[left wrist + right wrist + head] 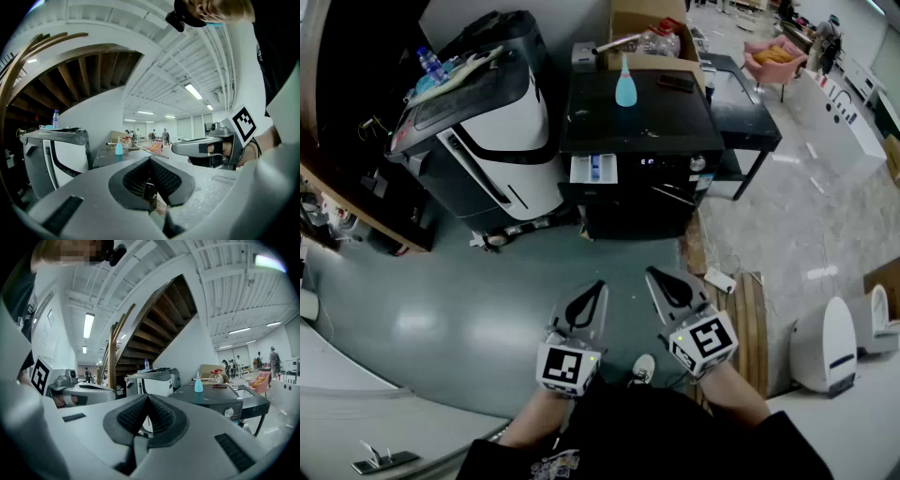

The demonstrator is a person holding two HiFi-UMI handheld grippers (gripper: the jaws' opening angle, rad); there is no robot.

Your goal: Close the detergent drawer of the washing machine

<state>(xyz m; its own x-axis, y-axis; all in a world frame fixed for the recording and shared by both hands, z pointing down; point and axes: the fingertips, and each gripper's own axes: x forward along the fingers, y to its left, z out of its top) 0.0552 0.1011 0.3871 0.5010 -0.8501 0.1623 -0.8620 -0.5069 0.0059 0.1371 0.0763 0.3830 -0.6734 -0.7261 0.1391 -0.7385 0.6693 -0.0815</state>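
Left claw (pixel 598 287), right claw (pixel 652 276) closed, detergent drawer (pixel 579 172) open, blue part (pixel 595 165) inside

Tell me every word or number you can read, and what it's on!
None can be read.
Washing machine display: lit, too small to read.
Water bottle label: too blurred.
Marker squares on the left gripper and right gripper: black-and-white patterns, no letters.

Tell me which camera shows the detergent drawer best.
The head view: the detergent drawer juts open from the black washing machine, seen from above. The left gripper view shows only the machine's top, the right gripper view its top and knob; neither shows the drawer.
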